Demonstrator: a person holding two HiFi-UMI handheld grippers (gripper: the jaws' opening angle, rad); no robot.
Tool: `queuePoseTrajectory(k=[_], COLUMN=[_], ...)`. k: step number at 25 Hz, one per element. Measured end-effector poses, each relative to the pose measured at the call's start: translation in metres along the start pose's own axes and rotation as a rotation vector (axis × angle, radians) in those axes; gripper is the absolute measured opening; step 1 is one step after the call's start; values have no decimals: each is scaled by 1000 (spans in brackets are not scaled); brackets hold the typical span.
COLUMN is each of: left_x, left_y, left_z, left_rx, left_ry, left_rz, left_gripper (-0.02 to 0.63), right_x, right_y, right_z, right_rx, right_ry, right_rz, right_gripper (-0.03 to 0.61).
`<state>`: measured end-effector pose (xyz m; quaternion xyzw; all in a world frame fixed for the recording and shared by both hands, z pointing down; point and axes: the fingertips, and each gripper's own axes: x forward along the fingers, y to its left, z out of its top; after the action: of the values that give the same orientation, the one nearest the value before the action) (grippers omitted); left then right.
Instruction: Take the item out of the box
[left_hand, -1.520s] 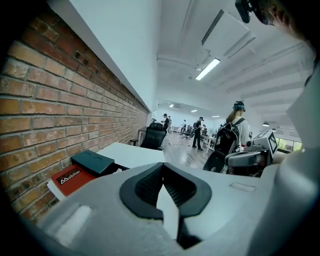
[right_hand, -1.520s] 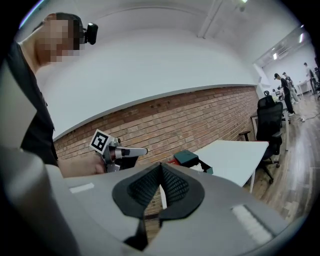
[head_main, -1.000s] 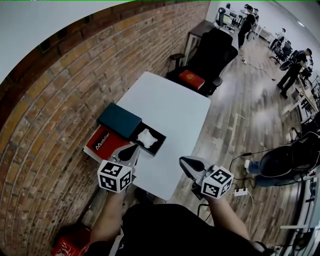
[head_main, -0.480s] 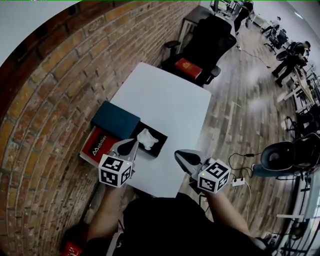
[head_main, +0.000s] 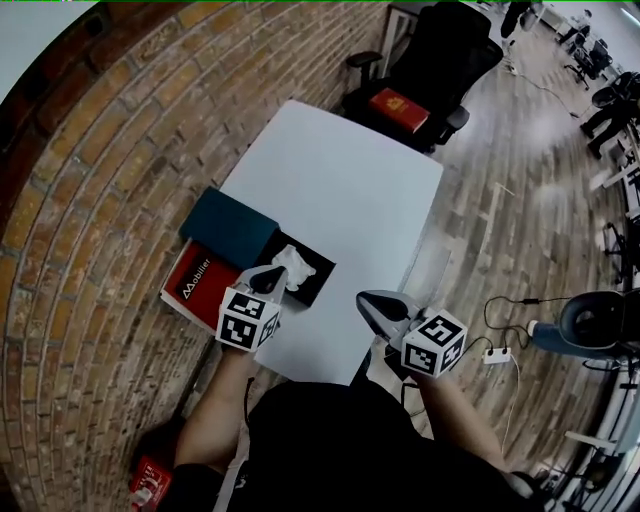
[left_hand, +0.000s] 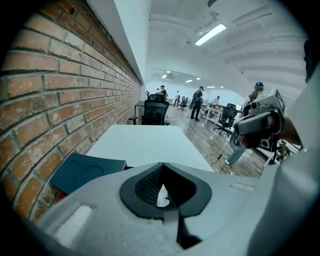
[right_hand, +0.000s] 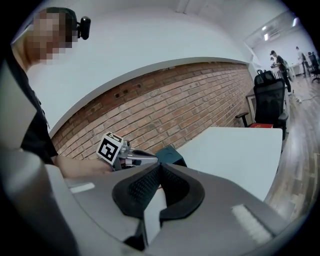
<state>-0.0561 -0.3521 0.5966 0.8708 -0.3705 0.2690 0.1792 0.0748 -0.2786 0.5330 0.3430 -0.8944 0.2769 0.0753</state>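
White, crumpled item (head_main: 292, 262) in the black box (head_main: 316, 281), partly hidden behind the left gripper (head_main: 272, 276), fingers clenched empty, same for the right gripper (head_main: 366, 300).

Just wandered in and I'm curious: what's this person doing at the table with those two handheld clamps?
A person at a white table holds a gripper in each hand. An open black box with a crumpled white item inside lies there, its teal lid beside it. The left gripper, jaws shut, points at the item; the right gripper, also shut and empty, hangs by the table's edge. The item is not yet out.
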Motion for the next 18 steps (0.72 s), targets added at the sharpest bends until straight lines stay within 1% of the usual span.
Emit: queuePoseTrajectory(k=[1, 3, 5, 6, 9, 13, 18], left_x=[8, 23, 38, 45, 63, 79, 94], left_y=[-3, -11, -17, -19, -19, -14, -11], left_z=[-5, -16, -26, -31, -42, -58, -69], left_rx=[9, 42, 93, 121, 178, 192, 238], left_ry=[32, 109, 181, 208, 264, 346, 398], left_rz=[-7, -31, -47, -47, -47, -37, -31], left_gripper=[8, 66, 97, 103, 131, 176, 198], right_x=[-1, -3, -4, -5, -9, -13, -28], right_y=[-5, -16, -26, -29, -36, -45, -51], right_z=[-3, -6, -5, -5, -4, -5, -9], right_rx=[10, 25, 36, 42, 58, 65, 82], right_ry=[3, 4, -3, -8, -20, -19, -31], right_rz=[5, 11, 12, 13, 15, 4, -39], right_gripper=[0, 0, 0, 0, 0, 0, 0])
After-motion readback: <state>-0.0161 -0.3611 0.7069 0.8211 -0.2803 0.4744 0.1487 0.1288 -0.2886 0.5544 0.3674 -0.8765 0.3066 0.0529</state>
